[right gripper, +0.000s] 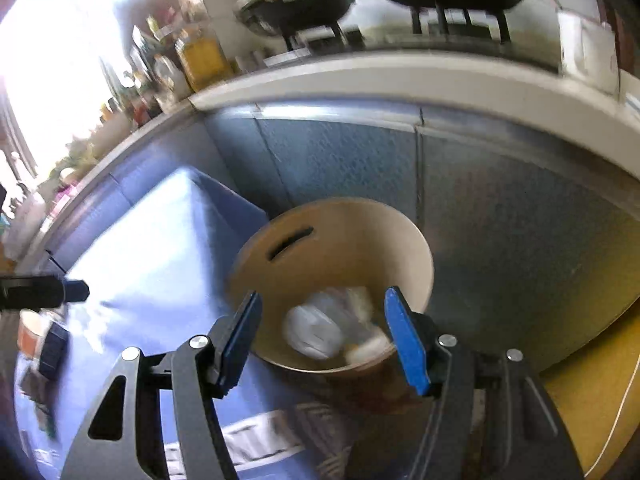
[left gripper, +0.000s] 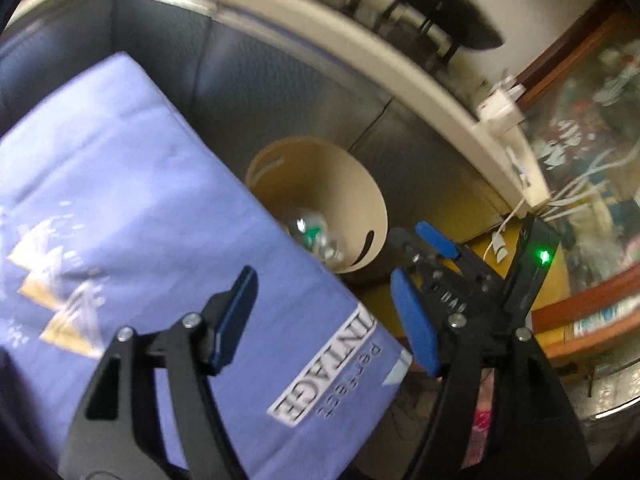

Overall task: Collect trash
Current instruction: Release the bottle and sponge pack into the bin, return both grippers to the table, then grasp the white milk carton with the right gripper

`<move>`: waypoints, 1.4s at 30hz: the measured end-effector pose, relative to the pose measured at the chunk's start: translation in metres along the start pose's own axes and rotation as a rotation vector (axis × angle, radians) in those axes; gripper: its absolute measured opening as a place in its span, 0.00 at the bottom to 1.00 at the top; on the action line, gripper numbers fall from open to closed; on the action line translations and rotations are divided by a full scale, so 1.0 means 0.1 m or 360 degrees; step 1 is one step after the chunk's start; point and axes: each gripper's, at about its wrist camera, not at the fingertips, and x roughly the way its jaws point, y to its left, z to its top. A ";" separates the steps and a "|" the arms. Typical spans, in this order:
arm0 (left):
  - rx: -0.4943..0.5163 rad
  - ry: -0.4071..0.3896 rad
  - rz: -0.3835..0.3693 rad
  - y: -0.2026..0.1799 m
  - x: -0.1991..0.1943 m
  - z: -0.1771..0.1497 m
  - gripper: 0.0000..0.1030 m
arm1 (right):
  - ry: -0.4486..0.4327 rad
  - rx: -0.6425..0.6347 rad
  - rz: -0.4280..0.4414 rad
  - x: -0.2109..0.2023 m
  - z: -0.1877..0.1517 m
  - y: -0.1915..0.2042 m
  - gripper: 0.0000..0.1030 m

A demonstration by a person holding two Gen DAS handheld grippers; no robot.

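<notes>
A beige round bin [left gripper: 360, 200] stands on the floor beside a surface covered with a blue cloth [left gripper: 120, 184]. It holds crumpled clear plastic and white trash [right gripper: 328, 328]. The bin's rim [right gripper: 416, 240] is just ahead of my right gripper [right gripper: 324, 320], which is open and empty above it. My left gripper [left gripper: 324, 300] is open and empty over the cloth's edge. The right gripper [left gripper: 434, 240] also shows in the left wrist view, near the bin. The left gripper's tip [right gripper: 74, 290] shows at the left of the right wrist view.
A grey cabinet front [right gripper: 500, 208] under a white counter [right gripper: 400, 76] stands behind the bin. Bottles and jars [right gripper: 192, 60] crowd the counter. Small items [right gripper: 44, 340] lie on the cloth at left. The floor [right gripper: 592, 392] is yellow. A glass-fronted shelf [left gripper: 592, 140] is at right.
</notes>
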 end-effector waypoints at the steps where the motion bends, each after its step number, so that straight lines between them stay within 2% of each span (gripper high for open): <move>1: 0.0019 -0.0064 0.0020 0.03 -0.19 -0.14 0.65 | -0.0028 -0.0001 0.0028 -0.06 0.01 0.05 0.61; 4: 0.0015 -0.0202 0.0060 0.23 -0.65 -0.57 0.65 | -0.0081 -0.0003 0.0140 -0.18 0.04 0.29 0.61; 7: -0.0055 -0.0309 0.0107 0.56 -1.12 -1.02 0.65 | -0.0071 -0.0044 0.0259 -0.19 0.02 0.62 0.61; 9: -0.0133 -0.0390 0.0186 0.84 -1.48 -1.42 0.65 | -0.0033 -0.0084 0.0335 -0.15 -0.01 0.88 0.61; 15: -0.0447 -0.0574 0.0561 1.70 -2.56 -2.64 0.65 | 0.0172 -0.0208 0.0564 0.07 -0.29 1.78 0.61; 16: -0.0499 -0.0591 0.0663 1.82 -2.71 -2.86 0.65 | 0.0212 -0.0239 0.0601 0.11 -0.36 1.95 0.61; 18: -0.0562 -0.0619 0.0808 1.95 -2.89 -3.09 0.65 | 0.0306 -0.0305 0.0681 0.18 -0.53 2.33 0.61; 20: -0.0623 -0.0652 0.0905 2.08 -3.00 -3.33 0.65 | 0.0424 -0.0352 0.0776 0.29 -0.71 2.70 0.61; 23: -0.0705 -0.0681 0.0908 2.27 -3.03 -3.55 0.65 | 0.0523 -0.0398 0.0827 0.39 -0.92 3.11 0.61; 26: -0.0745 -0.0690 0.0838 2.37 -2.98 -3.62 0.65 | 0.0547 -0.0388 0.0771 0.61 -0.94 3.53 0.61; 29: -0.0748 -0.0706 0.0802 2.44 -2.95 -3.69 0.65 | 0.0604 -0.0239 0.0725 0.91 -0.84 3.89 0.61; 32: -0.0734 -0.0724 0.0760 2.41 -2.93 -3.61 0.65 | 0.0655 -0.0234 0.0620 1.14 -0.82 4.17 0.61; 34: -0.0718 -0.0724 0.0777 2.37 -2.90 -3.60 0.65 | 0.0655 -0.0269 0.0578 1.19 -0.85 4.28 0.66; 36: -0.0710 -0.0718 0.0779 2.36 -2.88 -3.58 0.65 | 0.0629 -0.0339 0.0525 1.18 -0.87 4.40 0.67; 42: -0.0708 -0.0691 0.0732 2.30 -2.75 -3.58 0.65 | 0.0717 -0.0447 0.0561 1.13 -0.96 4.42 0.66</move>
